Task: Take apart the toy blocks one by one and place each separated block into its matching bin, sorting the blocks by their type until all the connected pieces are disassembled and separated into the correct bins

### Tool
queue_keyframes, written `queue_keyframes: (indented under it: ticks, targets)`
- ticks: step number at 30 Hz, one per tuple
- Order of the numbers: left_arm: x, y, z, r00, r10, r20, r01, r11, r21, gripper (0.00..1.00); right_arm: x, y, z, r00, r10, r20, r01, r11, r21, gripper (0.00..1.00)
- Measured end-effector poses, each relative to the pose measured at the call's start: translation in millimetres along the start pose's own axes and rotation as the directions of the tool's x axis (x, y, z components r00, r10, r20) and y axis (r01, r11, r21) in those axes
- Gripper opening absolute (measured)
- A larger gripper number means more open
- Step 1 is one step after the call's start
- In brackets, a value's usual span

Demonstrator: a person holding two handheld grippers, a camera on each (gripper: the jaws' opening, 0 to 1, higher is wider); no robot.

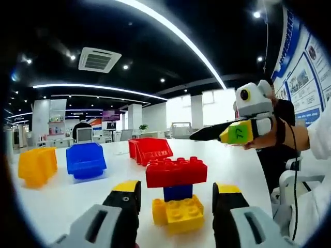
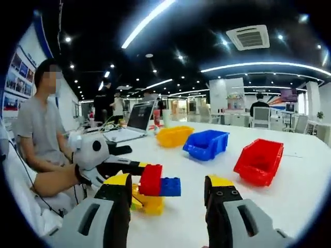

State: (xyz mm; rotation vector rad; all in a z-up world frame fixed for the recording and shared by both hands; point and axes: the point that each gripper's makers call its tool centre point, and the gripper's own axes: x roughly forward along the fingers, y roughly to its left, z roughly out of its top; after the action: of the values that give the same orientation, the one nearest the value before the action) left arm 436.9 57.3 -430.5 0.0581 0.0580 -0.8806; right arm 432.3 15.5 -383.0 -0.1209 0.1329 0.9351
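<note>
- Left gripper (image 1: 176, 206): jaws apart, black with yellow tips, flanking the stacked assembly of plastic toy blocks (image 1: 177, 192) without touching it.
- Right gripper (image 2: 168, 204): jaws apart, holding nothing; the stack stands just beyond them on the white surface (image 2: 289, 201).
- Stack: wide red studded block (image 1: 176, 172) on top, small blue block (image 1: 178, 192) in the middle, yellow block (image 1: 178, 213) at the base.
- Handling, as judged: light, rigid, smooth plastic; stud joints resist. Clamp the yellow base, grip the red block by its long sides.
- Far side: yellow bin (image 1: 37, 165), blue bin (image 1: 86, 160), red bin (image 1: 150, 150), all open.
- Nothing lies between the stack and the bins; a seated person (image 2: 44, 134) and laptop (image 2: 133, 124) lie to the left.
</note>
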Motion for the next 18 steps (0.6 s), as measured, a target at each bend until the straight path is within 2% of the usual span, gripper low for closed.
queue_keyframes:
  ticks: [8,12,15,18]
  targets:
    - [0.4,0.6,-4.6,1.0,0.001,-0.022,-0.001,1.0,0.014,0.51,26.6,20.6,-6.7,0.998,0.058,-0.033,-0.059,0.998,-0.012,0.55]
    - [1.4,4.3,-7.2,0.999,0.013,-0.034,-0.012,0.999,0.031,0.43,34.6,27.3,-11.8,0.996,0.072,-0.05,-0.073,0.997,-0.012,0.54]
    - [0.2,4.9,-5.0,1.0,0.017,-0.021,-0.016,1.0,0.025,0.27,39.8,26.7,-15.6,0.995,0.071,-0.064,-0.072,0.997,-0.008,0.51]
    - [-0.9,3.7,-4.4,1.0,0.014,-0.012,-0.014,1.0,0.019,0.26,42.4,29.6,-17.6,0.995,0.072,-0.074,-0.073,0.997,-0.014,0.47]
